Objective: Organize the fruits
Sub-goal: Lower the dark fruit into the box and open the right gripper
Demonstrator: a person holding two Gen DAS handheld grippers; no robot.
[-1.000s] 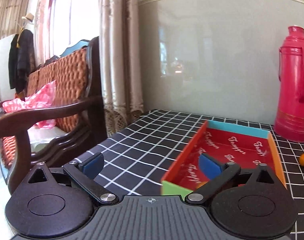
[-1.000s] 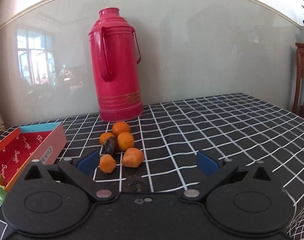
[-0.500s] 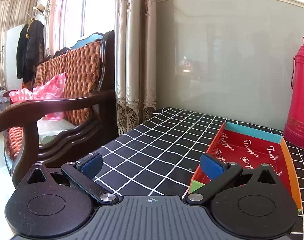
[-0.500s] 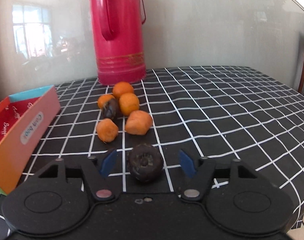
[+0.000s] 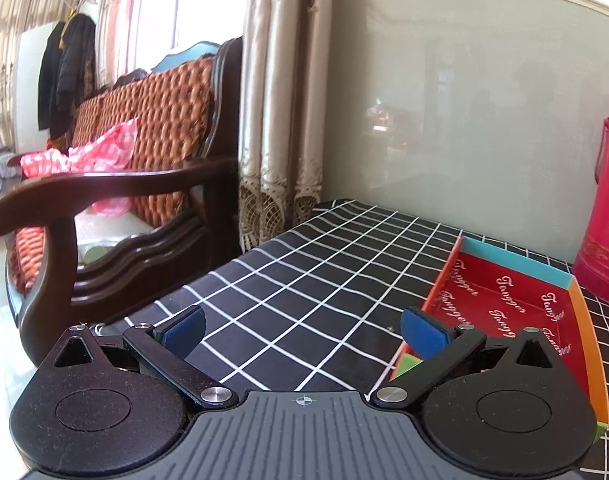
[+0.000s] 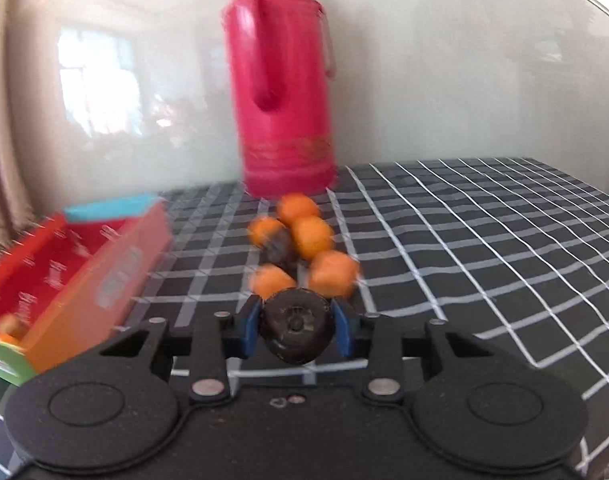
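Observation:
My right gripper (image 6: 296,328) is closing its jaws, and both blue pads touch the sides of a dark round fruit (image 6: 296,330) between them, low over the checked tablecloth. Just behind it lies a pile of several orange fruits (image 6: 310,236) with another dark fruit (image 6: 278,250) among them. A red open tray (image 6: 84,280) with orange and blue walls sits to the left, an orange fruit (image 6: 8,326) in its near corner. My left gripper (image 5: 302,330) stands open and holds nothing, beside the tray's (image 5: 576,292) left near corner.
A tall red thermos (image 6: 284,92) stands against the glossy wall behind the fruit pile. Left of the table are a wooden armchair (image 5: 104,184) and a curtain (image 5: 280,120). The table's left edge (image 5: 208,276) runs close to the left gripper.
The right gripper's jaws went from wide apart to closed around the dark fruit, and its view moved nearer the pile. The left view swung leftward, so the tray slid toward the right.

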